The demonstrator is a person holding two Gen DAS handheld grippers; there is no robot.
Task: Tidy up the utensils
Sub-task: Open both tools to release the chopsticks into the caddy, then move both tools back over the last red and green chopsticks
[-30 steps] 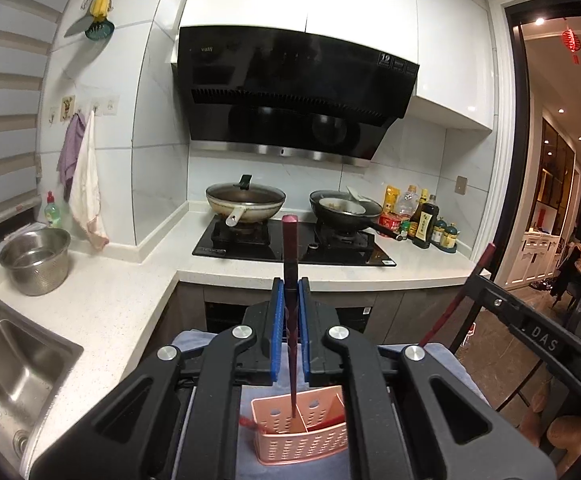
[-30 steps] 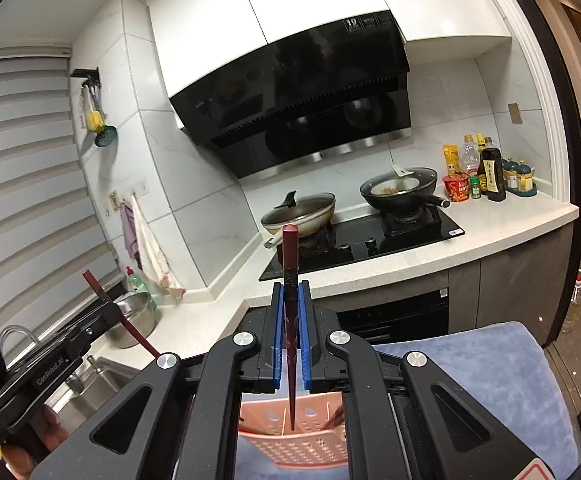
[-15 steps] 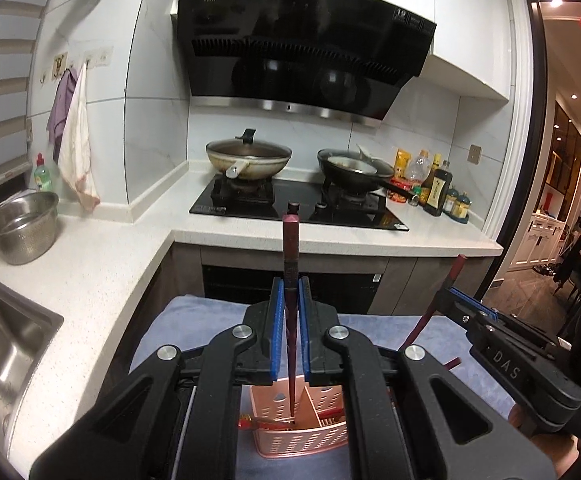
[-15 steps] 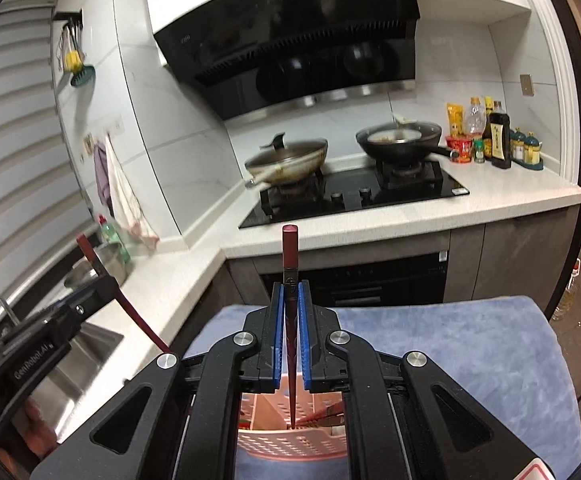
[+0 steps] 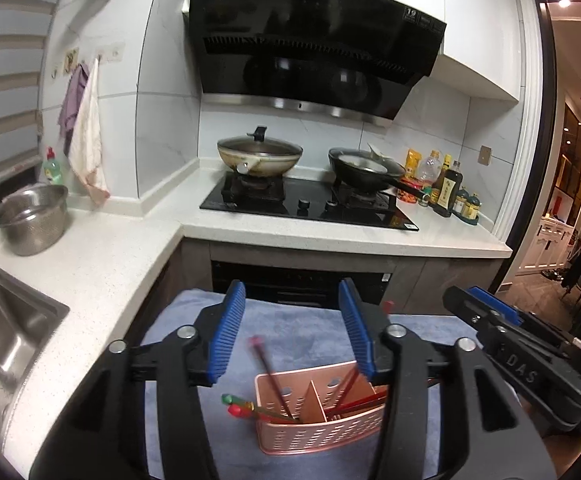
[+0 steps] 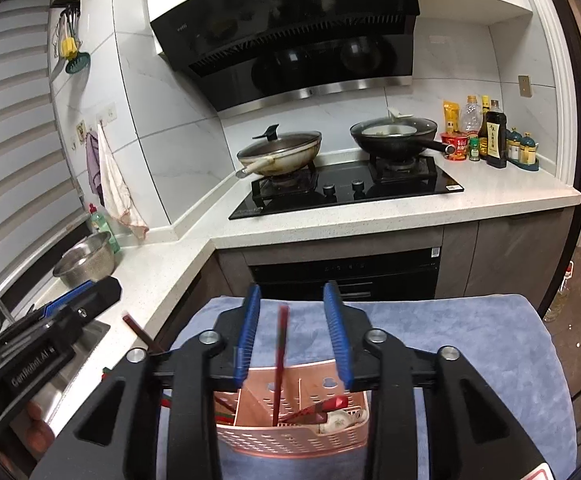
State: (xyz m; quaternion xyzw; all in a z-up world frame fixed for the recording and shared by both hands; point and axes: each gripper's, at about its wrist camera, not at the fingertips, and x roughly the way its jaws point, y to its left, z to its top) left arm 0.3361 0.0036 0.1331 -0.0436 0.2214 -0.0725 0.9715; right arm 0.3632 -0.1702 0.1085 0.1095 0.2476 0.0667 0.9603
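A pink slotted utensil basket stands on a blue-grey cloth. Above it my left gripper has its jaws opening. A dark red chopstick, blurred, stands loose between them with its lower end in the basket's left compartment. My right gripper is opening too, with a blurred red chopstick free between its blue pads, dropping into the basket. More red chopsticks lean in the right compartment. Each gripper shows in the other's view, the right gripper and the left gripper.
Behind the cloth runs a white L-shaped counter with a black hob, two pans, bottles, a steel bowl and a sink. A doorway opens on the right.
Both grippers were shut on upright chopsticks and came down toward the basket. Now both have opened, and the chopsticks have slipped down into the basket.
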